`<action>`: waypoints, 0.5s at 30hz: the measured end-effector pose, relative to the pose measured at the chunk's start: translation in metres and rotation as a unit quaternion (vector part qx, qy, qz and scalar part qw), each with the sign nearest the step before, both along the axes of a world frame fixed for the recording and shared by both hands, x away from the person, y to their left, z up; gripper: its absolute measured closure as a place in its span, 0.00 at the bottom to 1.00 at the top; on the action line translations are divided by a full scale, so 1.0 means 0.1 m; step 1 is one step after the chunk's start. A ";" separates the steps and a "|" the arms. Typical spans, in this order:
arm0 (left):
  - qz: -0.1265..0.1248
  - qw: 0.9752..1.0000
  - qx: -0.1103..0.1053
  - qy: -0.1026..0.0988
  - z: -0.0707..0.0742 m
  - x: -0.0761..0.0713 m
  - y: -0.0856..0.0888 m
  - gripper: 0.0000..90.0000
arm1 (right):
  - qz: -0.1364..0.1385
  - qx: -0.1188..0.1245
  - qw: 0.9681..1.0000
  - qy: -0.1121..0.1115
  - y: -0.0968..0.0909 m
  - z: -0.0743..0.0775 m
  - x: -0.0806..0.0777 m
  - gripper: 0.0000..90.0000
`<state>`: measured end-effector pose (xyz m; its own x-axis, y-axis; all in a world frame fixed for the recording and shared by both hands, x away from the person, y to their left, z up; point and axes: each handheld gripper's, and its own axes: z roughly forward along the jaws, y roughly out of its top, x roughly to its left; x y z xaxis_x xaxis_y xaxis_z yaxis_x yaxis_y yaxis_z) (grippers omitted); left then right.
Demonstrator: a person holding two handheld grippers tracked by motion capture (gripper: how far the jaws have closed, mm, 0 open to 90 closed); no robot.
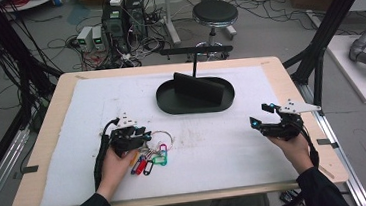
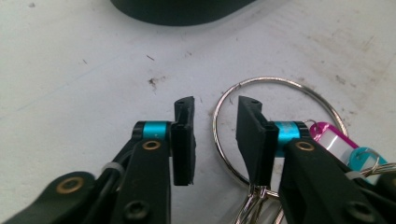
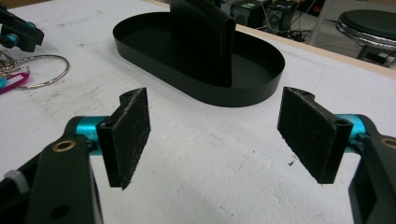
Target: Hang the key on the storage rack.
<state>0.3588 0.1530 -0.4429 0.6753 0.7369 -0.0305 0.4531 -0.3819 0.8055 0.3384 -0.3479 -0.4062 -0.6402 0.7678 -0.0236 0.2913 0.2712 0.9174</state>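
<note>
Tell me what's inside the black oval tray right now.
Inside the black oval tray stands one upright black stand, set across the middle. The floor in front of it looks bare; the stand hides the strip of floor behind it.

Oval tray (image 1: pixel 171 104) sits mid-surface (image 1: pixel 54 144) toward the far edge, an upright slab (image 1: pixel 197 88) standing in it. Key ring (image 1: pixel 160 137) with tags (image 1: pixel 156 158) lies near-left of the tray, on the mat (image 1: pixel 215 155). Left tool (image 1: pixel 143 135) is at the ring, one jaw apparently inside the loop. Right tool (image 1: pixel 261 116) lies well apart, near-right of the tray.
</note>
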 end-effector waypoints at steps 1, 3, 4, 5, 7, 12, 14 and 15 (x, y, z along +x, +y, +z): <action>-0.001 1.000 0.004 0.004 -0.01 0.01 0.00 0.76 | 0.000 -0.002 1.000 -0.001 0.00 0.00 0.00 0.29; -0.002 1.000 0.010 0.005 -0.02 0.01 -0.01 0.79 | 0.001 -0.001 1.000 -0.001 0.01 0.00 0.00 0.29; -0.002 1.000 0.011 0.006 -0.02 0.02 -0.01 0.79 | 0.001 -0.001 1.000 -0.001 0.01 0.00 0.00 0.29; -0.004 1.000 0.011 0.007 -0.03 0.02 -0.01 0.79 | 0.002 0.000 1.000 0.001 0.01 0.00 0.00 0.29; -0.003 1.000 0.016 0.008 -0.03 0.02 -0.02 0.80 | 0.003 0.002 1.000 0.000 0.01 0.00 0.00 0.29; -0.002 0.999 0.032 0.014 -0.07 0.03 -0.04 0.80 | 0.003 0.003 1.000 0.002 0.01 0.00 0.00 0.29; 0.003 0.999 0.036 0.011 -0.06 0.02 -0.05 0.82 | 0.002 0.002 1.000 0.002 0.01 0.00 -0.01 0.29; 0.011 0.999 0.035 0.006 -0.07 0.01 -0.06 0.84 | 0.001 0.001 1.000 -0.002 0.01 0.00 0.00 0.29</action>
